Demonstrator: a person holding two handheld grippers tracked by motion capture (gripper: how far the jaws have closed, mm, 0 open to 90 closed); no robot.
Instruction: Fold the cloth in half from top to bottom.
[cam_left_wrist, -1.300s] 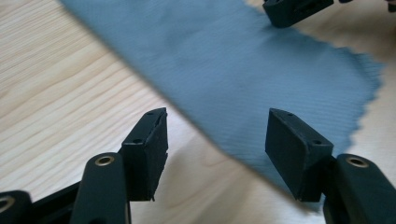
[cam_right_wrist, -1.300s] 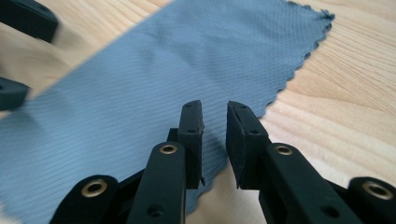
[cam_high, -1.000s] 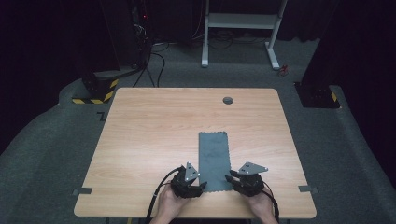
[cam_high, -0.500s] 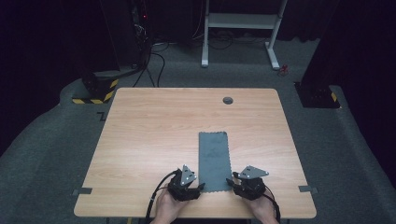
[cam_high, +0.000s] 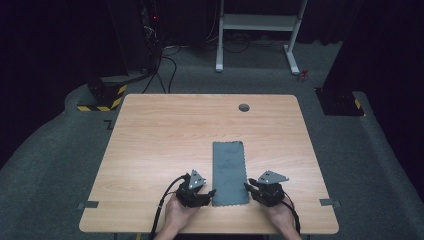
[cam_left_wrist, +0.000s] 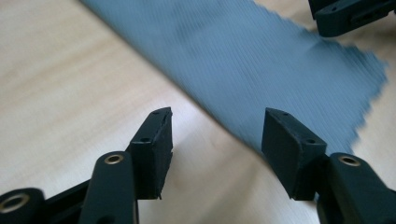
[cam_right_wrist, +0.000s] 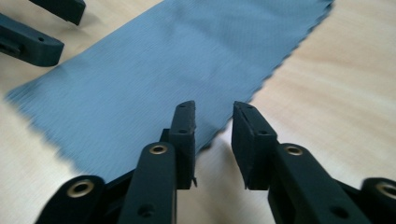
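A grey cloth (cam_high: 230, 172) is laid flat on the wooden bench (cam_high: 165, 135), its long side running away from the person and its near short edge close to the bench's front edge. The step in hand is judged to be the approach to the two near corners of the cloth, ahead of a grasp, perhaps for a fold away from the person. The left claw (cam_high: 212, 192) is held just beside the near left corner, and in the left gripper view its jaws are seen spread wide, with the cloth's long edge running between them and nothing pinched. The right claw (cam_high: 248, 186) is set at the near right edge; in the right gripper view (cam_right_wrist: 214, 140) its jaws are parted more narrowly, the zigzag edge of the cloth (cam_right_wrist: 154, 79) lies just ahead of and between them, and nothing is gripped. Whether either jaw tip touches the fabric cannot be told. The next move is judged to call for each lower jaw to be slid under the thin edge before closing, so that one layer alone is caught and the cloth is not pushed into wrinkles.
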